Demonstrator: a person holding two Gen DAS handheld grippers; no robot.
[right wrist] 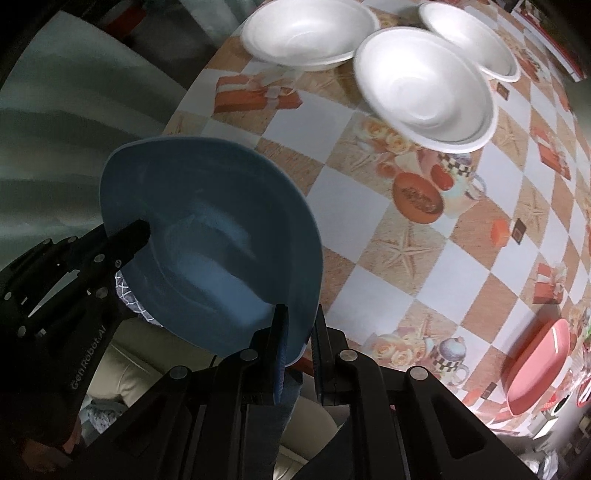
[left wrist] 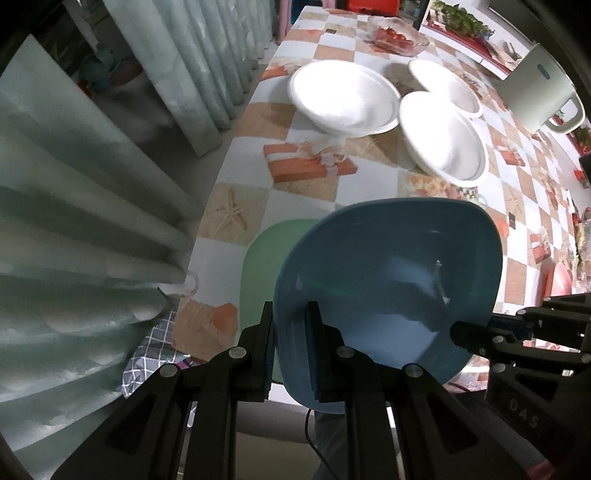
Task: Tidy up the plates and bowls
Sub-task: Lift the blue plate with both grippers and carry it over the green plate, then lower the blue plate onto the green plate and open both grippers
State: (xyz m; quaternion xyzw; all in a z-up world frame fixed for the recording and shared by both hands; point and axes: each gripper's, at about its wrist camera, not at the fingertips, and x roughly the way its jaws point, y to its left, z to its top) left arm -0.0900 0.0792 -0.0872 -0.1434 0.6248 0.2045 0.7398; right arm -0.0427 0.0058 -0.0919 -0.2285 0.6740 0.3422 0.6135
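Note:
A blue plate (left wrist: 399, 284) is held tilted above the table's near edge by both grippers. My left gripper (left wrist: 291, 343) is shut on its left rim. My right gripper (right wrist: 298, 350) is shut on the plate's (right wrist: 210, 236) opposite rim; it also shows in the left wrist view (left wrist: 476, 332). The left gripper shows in the right wrist view (right wrist: 125, 236) on the plate's left rim. A green plate (left wrist: 262, 258) lies on the table under the blue one. Three white bowls (left wrist: 343, 96) (left wrist: 443, 136) (left wrist: 447, 85) stand farther back. A pink plate (right wrist: 539, 365) lies at the right.
The table has a checked cloth (right wrist: 406, 240). A glass dish with red food (left wrist: 395, 35) and a white kettle (left wrist: 539, 92) stand at the back. Curtains (left wrist: 74, 221) hang left of the table. A sofa (right wrist: 147, 362) is below the table edge.

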